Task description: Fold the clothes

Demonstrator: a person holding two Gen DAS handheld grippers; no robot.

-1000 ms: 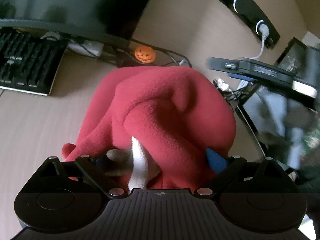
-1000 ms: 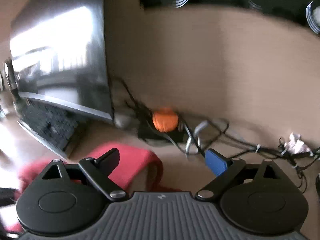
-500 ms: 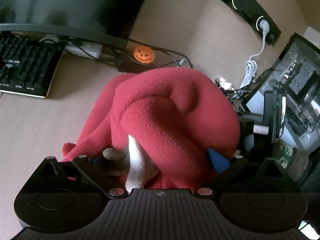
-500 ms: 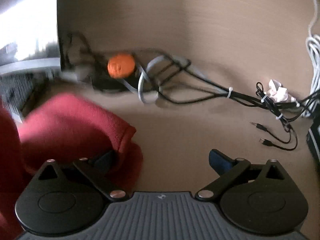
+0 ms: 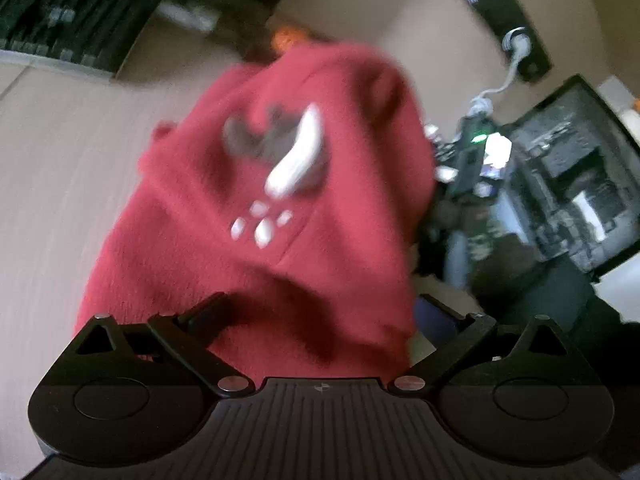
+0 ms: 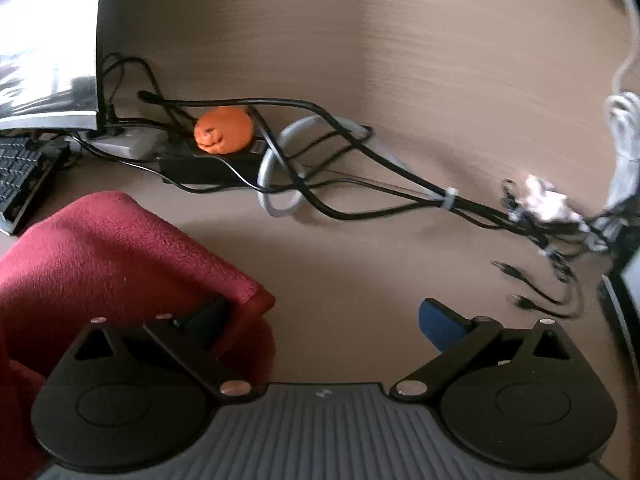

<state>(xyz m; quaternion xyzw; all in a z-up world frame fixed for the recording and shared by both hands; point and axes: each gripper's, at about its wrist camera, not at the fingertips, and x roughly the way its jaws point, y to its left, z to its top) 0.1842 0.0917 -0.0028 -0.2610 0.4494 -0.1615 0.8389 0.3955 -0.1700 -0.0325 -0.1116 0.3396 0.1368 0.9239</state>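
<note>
A red fleece garment (image 5: 256, 248) is lying bunched on the pale tabletop (image 5: 52, 168), filling the middle of the blurred left wrist view, its white and grey paw-print patch (image 5: 280, 168) facing the camera. The left gripper (image 5: 320, 312) is reaching into the near edge of the fleece with its fingers spread wide; fabric is sitting between them, but whether the pads are pressing on it is impossible to tell. In the right wrist view, the right gripper (image 6: 328, 316) is opening, its jaws standing far apart; a folded corner of the garment (image 6: 120, 256) is draping over the left finger, while the blue right fingertip (image 6: 438, 320) is hanging over bare tabletop. Beyond it, a small orange pumpkin (image 6: 223, 130) is sitting among tangled black cables (image 6: 360, 184), with a keyboard (image 6: 20, 172) at the far left.
</note>
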